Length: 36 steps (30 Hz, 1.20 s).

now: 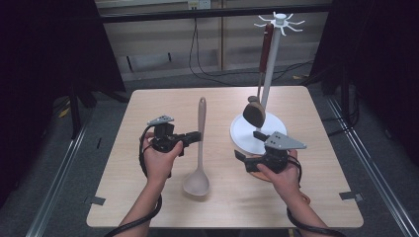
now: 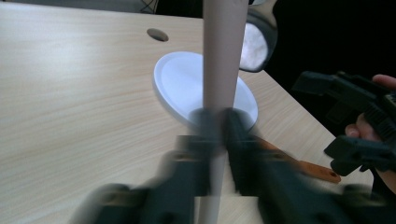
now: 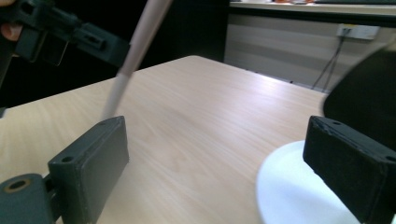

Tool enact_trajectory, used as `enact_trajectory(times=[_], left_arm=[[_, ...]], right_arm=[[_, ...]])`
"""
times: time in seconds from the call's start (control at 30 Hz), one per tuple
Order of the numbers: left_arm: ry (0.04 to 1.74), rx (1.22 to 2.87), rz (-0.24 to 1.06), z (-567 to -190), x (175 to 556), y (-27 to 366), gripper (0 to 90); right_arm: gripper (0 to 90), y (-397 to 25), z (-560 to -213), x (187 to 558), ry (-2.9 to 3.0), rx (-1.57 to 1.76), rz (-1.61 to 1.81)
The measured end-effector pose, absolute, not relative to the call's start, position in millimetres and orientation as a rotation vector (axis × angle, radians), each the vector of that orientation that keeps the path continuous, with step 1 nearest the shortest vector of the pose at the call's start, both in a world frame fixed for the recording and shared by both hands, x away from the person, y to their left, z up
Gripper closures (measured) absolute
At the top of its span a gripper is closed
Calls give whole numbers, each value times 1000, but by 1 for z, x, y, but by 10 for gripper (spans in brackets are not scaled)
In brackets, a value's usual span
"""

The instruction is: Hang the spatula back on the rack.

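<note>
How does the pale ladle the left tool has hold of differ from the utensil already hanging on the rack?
The pale ladle is one beige colour; the hanging utensil has a reddish-brown handle and a dark head. The pale ladle is clamped at its handle in the left tool, bowl toward the person; the hanging utensil hangs head-down from the rack. Both are long-handled.

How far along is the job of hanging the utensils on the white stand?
One dark-handled ladle already hangs from the white stand. In hand: the left gripper is shut on the beige spoon, whose bowl appears to be near the table. Left: hang it. The right gripper is open over an orange utensil.
</note>
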<state>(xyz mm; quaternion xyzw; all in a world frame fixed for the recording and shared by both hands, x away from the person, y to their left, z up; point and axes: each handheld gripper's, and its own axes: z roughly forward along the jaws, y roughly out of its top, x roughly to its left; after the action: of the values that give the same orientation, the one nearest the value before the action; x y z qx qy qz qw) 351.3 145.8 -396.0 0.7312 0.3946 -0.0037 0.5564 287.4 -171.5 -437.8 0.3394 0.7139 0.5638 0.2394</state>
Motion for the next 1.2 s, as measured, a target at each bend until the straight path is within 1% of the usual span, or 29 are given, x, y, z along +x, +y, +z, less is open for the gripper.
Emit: enact_trajectory(times=[0.03,0.07,0.1,0.13,0.17,0.23,0.27,0.33,0.37,0.4,0.43,0.5,0.57,0.63,0.67,0.7,0.73,0.8,0.83,0.87,0.9,0.93,1.03,1.07,1.1,1.17,1.2], left_arm=[[932,1726,-9,-396,351,146,900],[927,1735,18,-392,350,145,900],[922,1788,39,-389,350,140,900],[927,1805,4,-392,352,137,900],[927,1805,4,-392,352,137,900],[970,1854,11,-400,354,132,900],[993,1880,-27,-409,356,130,900],[1047,1954,-12,-425,357,127,900],[1061,1978,-32,-432,358,126,900],[1092,2008,3,-440,358,126,900],[1116,2008,-28,-447,361,126,900],[1120,2013,-24,-448,362,127,900],[1146,1997,-27,-447,365,127,900],[1152,1980,-64,-443,371,123,891],[1166,1987,-78,-443,374,118,837],[1173,2007,-55,-444,378,114,773],[1222,2028,-59,-450,388,102,637],[1235,2031,-76,-454,394,96,643],[1249,2050,-71,-458,399,90,581],[1263,2077,-51,-461,402,87,581],[1309,2134,-13,-463,408,82,527],[1358,2173,-42,-466,416,78,539],[1391,2204,-54,-468,424,74,523],[1391,2204,-54,-468,424,74,534],[1398,2201,-88,-469,426,73,528],[1409,2233,-50,-468,426,71,531],[1403,2219,-91,-469,425,69,561]], right_arm=[[63,-171,-438,287,1955,929,1543],[64,-168,-438,287,1964,924,1543],[64,-158,-442,288,1999,911,1544],[71,-154,-444,290,2023,916,1545],[71,-154,-444,290,2023,916,1545],[114,-145,-448,288,2011,905,1530],[107,-144,-448,288,2017,895,1539],[85,-147,-448,288,2054,892,1527],[85,-147,-448,288,2054,892,1527],[85,-150,-448,287,2049,906,1526],[84,-156,-448,287,2034,924,1530],[84,-157,-448,287,2027,932,1523],[80,-161,-448,287,2018,948,1522],[79,-162,-448,288,2019,949,1524],[80,-163,-448,288,2017,953,1525],[80,-163,-447,288,2012,953,1521],[79,-165,-447,288,1999,963,1526],[79,-166,-446,288,1999,960,1531],[76,-169,-445,287,1991,973,1526],[76,-169,-445,287,1991,973,1526],[75,-170,-445,287,1997,967,1533],[75,-173,-444,286,1986,978,1526],[74,-179,-444,286,1972,994,1534],[74,-179,-444,286,1972,994,1534],[74,-181,-444,287,1964,1005,1537],[74,-181,-444,287,1959,1009,1536],[74,-182,-443,286,1959,1016,1542]])
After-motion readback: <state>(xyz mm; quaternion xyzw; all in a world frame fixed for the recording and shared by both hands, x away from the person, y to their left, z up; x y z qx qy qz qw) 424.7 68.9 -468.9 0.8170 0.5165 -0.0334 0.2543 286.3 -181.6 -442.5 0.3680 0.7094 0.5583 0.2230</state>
